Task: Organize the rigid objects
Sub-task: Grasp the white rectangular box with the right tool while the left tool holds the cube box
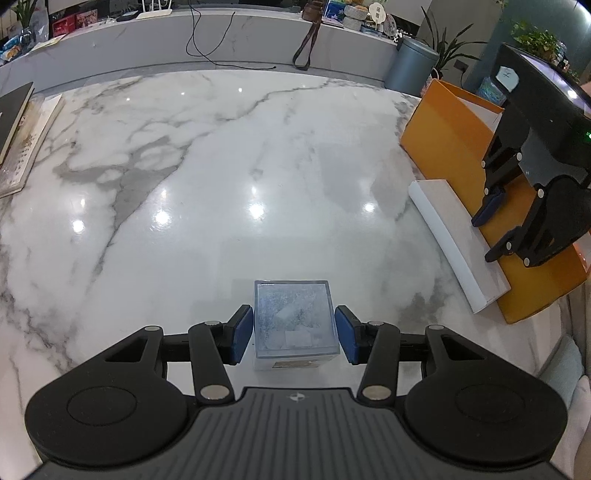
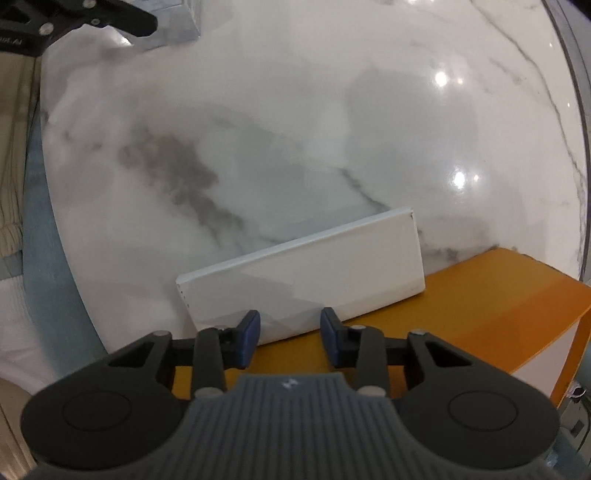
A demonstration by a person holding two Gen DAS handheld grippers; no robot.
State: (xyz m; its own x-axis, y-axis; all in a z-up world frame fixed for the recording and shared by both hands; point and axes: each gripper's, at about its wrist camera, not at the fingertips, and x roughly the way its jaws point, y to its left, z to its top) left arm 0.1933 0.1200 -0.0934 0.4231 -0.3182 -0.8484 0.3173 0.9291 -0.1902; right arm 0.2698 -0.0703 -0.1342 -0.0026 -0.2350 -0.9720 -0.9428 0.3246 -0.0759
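Observation:
A small clear cube box (image 1: 291, 310) with white pieces inside stands on the marble table (image 1: 221, 166). My left gripper (image 1: 294, 334) is shut on it, blue pads against its two sides. At the right, a flat white box (image 2: 303, 273) lies half on an orange box (image 2: 480, 314) and half on the marble. My right gripper (image 2: 290, 338) hovers over the white box's near edge, pointing steeply down, jaws open with nothing between the pads. The left wrist view shows the right gripper (image 1: 493, 230) above the white box (image 1: 454, 236). A finger (image 2: 122, 22) of the left gripper shows in the right wrist view.
Stacked books (image 1: 18, 136) lie at the table's left edge. Behind the table runs a marble ledge (image 1: 258, 33) with a black cable, boxes and plants. A grey bin (image 1: 410, 62) stands at the back right. A person's light clothing (image 2: 14, 184) borders the table's near edge.

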